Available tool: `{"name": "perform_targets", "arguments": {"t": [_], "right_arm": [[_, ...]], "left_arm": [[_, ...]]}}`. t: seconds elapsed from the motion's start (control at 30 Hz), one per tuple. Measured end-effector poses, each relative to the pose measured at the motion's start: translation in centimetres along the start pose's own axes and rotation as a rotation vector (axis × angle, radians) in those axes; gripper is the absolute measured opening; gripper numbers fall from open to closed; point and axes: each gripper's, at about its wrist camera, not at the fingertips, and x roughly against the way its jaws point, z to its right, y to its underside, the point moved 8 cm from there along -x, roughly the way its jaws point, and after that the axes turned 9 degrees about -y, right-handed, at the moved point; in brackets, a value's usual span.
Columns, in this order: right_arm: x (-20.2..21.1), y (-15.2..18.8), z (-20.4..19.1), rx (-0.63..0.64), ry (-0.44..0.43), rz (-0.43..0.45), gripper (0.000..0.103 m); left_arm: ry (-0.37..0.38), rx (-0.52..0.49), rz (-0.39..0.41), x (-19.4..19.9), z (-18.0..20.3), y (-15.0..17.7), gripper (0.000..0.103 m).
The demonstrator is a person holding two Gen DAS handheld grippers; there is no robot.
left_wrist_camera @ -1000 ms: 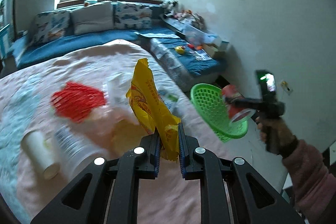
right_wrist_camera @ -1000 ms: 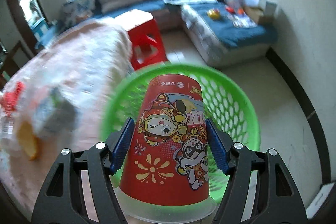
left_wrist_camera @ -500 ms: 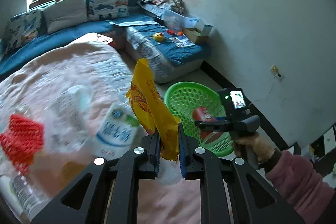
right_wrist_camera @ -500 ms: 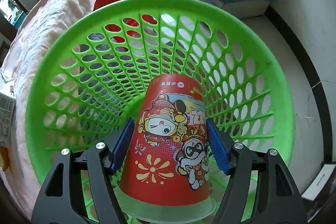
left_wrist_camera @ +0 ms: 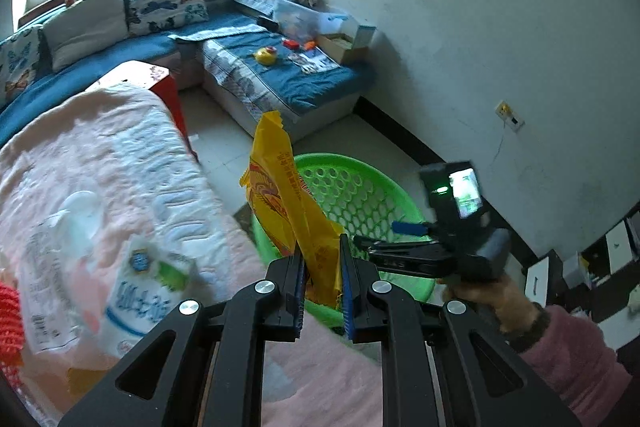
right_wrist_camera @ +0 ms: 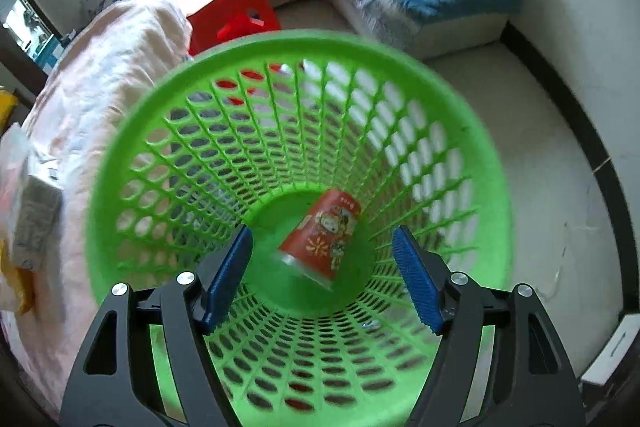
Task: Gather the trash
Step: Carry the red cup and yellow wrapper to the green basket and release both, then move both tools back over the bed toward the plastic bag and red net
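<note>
My yellow snack wrapper stands upright, pinched — the red cartoon cup lies tilted in my green basket.

A pink blanket is spread over the bed. A blurry white packet with blue writing and something red are seen lying on it. A green basket is set on the pale floor just beside the bed.

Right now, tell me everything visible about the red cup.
The red cup is a tapered paper-looking cup printed with cartoon figures and a yellow sunburst, with a clear rim at its wide end. It lies tilted at the bottom of the green basket, touching its floor, free of the right claw, whose jaws are opening above it.
</note>
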Motion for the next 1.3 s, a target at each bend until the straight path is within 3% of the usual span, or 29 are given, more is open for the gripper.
{"name": "perform_targets", "arguments": {"t": [0.23, 0.43, 0.53, 0.6, 0.67, 0.93, 1.3], "right_arm": [[6.9, 0.9, 0.8, 0.034, 0.030, 0.115, 0.076], [8.8, 2.3, 1.2, 0.037, 0.048, 0.157, 0.077], [9.0, 3.1, 1.2, 0.029, 0.035, 0.163, 0.077], [9.1, 3.6, 1.0, 0.032, 0.036, 0.169, 0.077], [9.1, 3.9, 0.7, 0.036, 0.038, 0.168, 0.077], [10.3, 5.0, -2.5, 0.069, -0.011, 0.193, 0.078], [10.6, 4.6, -13.2, 0.231, -0.164, 0.212, 0.082]], "left_arm": [[0.007, -0.034, -0.072, -3.9, 2.3, 0.3, 0.016], [-0.009, -0.048, -0.121, -6.8, 3.2, 1.1, 0.018], [-0.010, -0.056, -0.130, -7.7, 3.4, 1.5, 0.030], [-0.018, -0.053, -0.134, -7.9, 3.4, 1.9, 0.053], [-0.011, -0.054, -0.126, -7.7, 3.5, 2.2, 0.053], [-0.028, -0.029, -0.048, -3.0, 1.9, 2.6, 0.058], [-0.268, 0.132, 0.078, 7.8, -8.1, 5.8, 0.060]]}}
